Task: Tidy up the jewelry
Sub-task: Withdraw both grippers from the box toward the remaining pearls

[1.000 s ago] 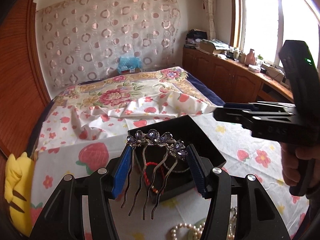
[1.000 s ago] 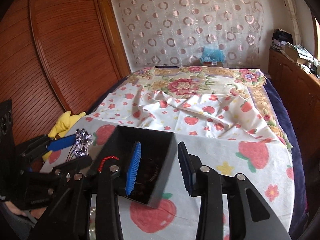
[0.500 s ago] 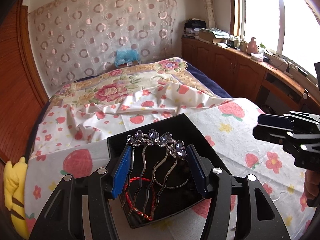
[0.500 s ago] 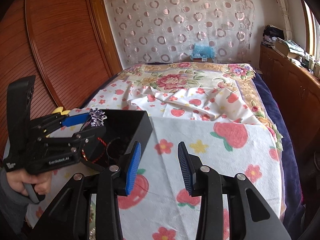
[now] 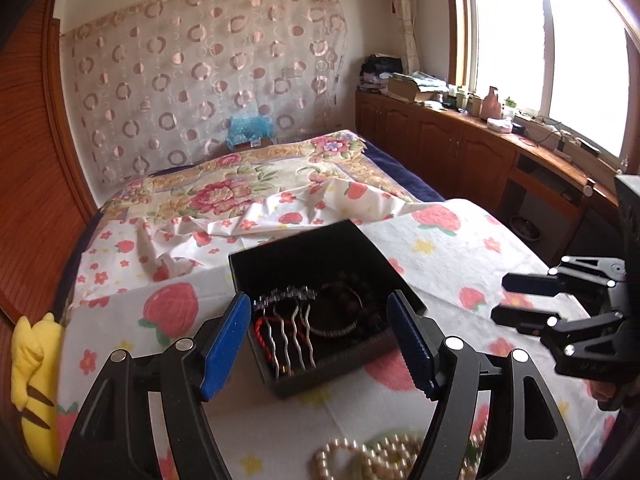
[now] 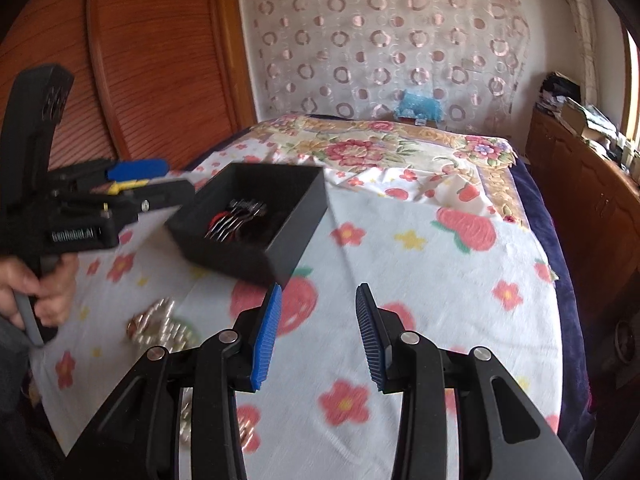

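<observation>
1. Left gripper (image 5: pixel 320 338): jaws spread wide and holding nothing; they have just been opening, and the hair comb lies past them in the box, so this reads as a release over the box

2. Hair comb (image 5: pixel 290 312): jewelled top, wavy metal prongs; lies inside the black box (image 5: pixel 308 248) atop a red cord bracelet (image 5: pixel 264 330), beside a dark beaded bangle (image 5: pixel 344 312); judged stowed

3. Black box: open-topped, stands on the strawberry-print sheet (image 5: pixel 460 264) over the bed, within reach of both grippers, evidently serving as the collecting place

4. Right gripper (image 6: pixel 318 334): jaws partly apart, nothing between them; hangs over bare sheet near the box, apparently free for the next item

5. Pearl necklace (image 5: pixel 384 454): loose on the sheet just below the left gripper; not yet boxed, likely next

6. Left wrist view only: bracelet and bangle legible in the box; yellow plush toy (image 5: pixel 32 364) at the bed edge

7. Right wrist view only: the hand (image 6: pixel 38 292) gripping the left tool's handle; the box's outer side wall; the necklace appears there as a blurred pale heap
</observation>
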`<state>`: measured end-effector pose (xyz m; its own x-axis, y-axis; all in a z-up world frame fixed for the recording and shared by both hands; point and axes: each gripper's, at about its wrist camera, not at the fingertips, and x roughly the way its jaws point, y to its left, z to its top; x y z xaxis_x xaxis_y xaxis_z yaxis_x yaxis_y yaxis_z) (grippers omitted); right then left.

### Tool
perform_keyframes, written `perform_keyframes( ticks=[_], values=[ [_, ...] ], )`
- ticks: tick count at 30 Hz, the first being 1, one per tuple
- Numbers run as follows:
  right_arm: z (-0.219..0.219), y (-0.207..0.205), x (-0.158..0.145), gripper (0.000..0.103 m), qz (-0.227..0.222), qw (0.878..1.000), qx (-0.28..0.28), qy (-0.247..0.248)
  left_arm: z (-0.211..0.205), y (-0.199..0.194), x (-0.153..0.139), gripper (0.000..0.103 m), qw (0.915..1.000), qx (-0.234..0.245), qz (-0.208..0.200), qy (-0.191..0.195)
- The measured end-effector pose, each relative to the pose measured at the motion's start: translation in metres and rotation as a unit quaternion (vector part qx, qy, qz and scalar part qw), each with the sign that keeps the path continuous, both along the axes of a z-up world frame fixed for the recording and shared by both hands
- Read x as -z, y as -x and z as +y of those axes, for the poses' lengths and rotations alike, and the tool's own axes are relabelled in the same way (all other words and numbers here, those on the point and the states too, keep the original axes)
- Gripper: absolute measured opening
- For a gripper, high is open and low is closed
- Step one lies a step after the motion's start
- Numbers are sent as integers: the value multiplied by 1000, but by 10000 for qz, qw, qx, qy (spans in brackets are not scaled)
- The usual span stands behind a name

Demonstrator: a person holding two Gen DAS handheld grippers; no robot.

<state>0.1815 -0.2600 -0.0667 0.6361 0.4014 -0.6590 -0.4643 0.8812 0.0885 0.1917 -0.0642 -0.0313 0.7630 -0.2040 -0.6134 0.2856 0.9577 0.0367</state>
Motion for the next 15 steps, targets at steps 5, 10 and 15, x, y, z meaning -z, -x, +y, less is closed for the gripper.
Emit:
perform_keyframes(
  ticks=[5,10,15],
  values=[
    [8,26,15,41,122,9995,-191,228,8,27,6,68,10000,35,-20,-8],
    [6,40,28,41,333,9988,-270,256,26,52,21,68,9998,-62,114,139],
    [5,50,40,41,484,9976,-342,362,41,67,30,68,9996,-135,235,117]
  ],
)
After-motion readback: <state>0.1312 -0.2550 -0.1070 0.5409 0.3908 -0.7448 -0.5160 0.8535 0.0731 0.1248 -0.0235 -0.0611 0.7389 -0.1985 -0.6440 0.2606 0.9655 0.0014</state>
